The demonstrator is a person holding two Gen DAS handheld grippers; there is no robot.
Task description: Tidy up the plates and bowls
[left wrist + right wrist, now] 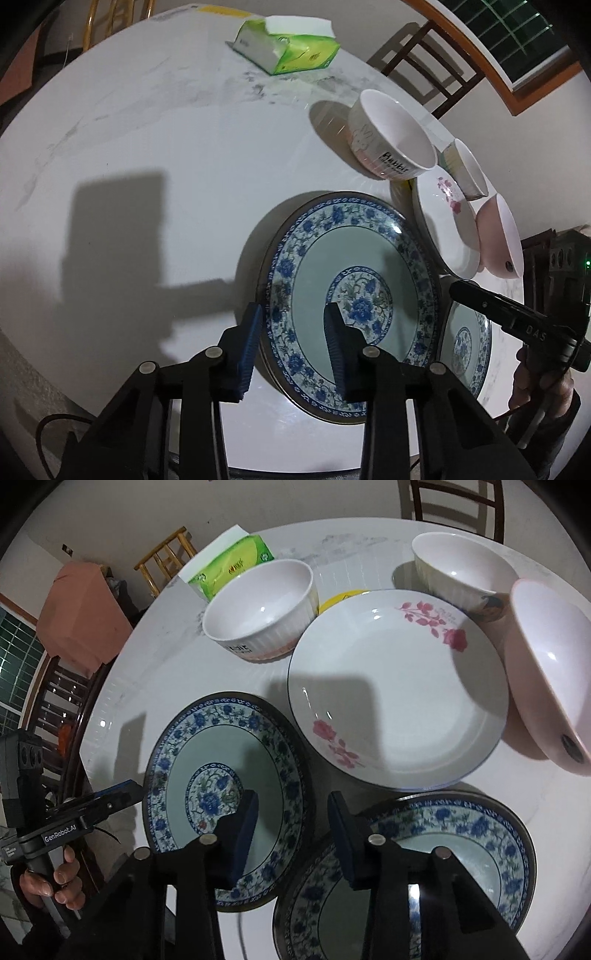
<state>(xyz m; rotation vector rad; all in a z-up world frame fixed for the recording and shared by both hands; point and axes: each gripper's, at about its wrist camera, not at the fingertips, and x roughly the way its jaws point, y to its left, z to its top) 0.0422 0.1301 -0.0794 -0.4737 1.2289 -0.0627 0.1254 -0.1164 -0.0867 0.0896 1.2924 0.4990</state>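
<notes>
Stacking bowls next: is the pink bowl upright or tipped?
Tipped: the pink bowl leans on the rose plate's rim, its opening angled sideways.

- Blue-floral plate (225, 794): lay flat at lower left of the right wrist view, rim patterned, centre pale green.
- Second blue-floral plate (443, 856): lower right, just beside the first.
- White plate with pink roses (399, 698): frame centre.
- Ribbed white bowl (258, 609): upright, upper centre-left.
- White bowl (458, 568): upright, upper right.
- Pink bowl (546, 672): tilted at the right edge.
</notes>
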